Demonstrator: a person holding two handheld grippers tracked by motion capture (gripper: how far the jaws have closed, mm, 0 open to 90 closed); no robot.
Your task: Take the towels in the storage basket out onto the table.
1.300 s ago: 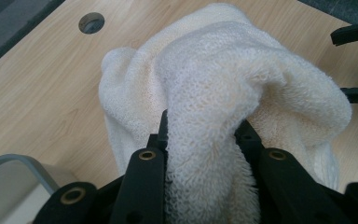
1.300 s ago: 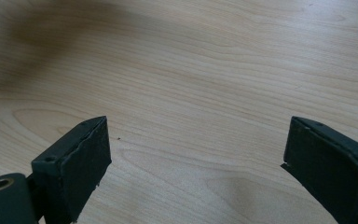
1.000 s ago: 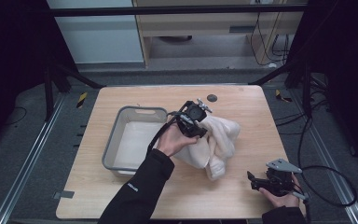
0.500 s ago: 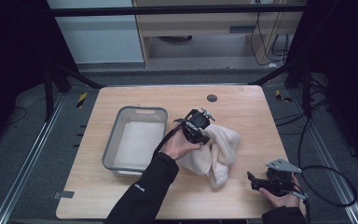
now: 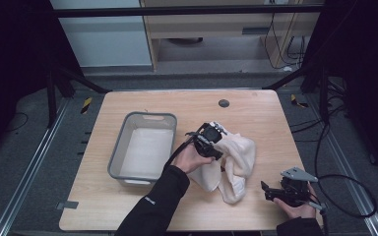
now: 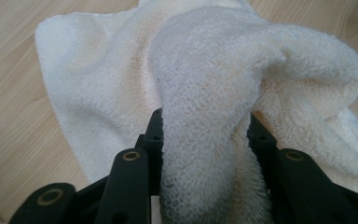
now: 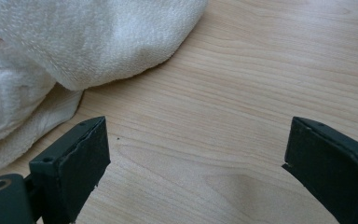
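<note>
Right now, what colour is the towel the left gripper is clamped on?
Cream white, plain terry with no pattern; the towel shows best in the left gripper view.

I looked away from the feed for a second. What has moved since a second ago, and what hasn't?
The left gripper, shut on the towel, drifted slightly toward the table's far right and down, dragging the fold with it; the towel's lower part bunched differently. The right gripper stayed open, resting near the front right corner. The grey bin did not move.
</note>
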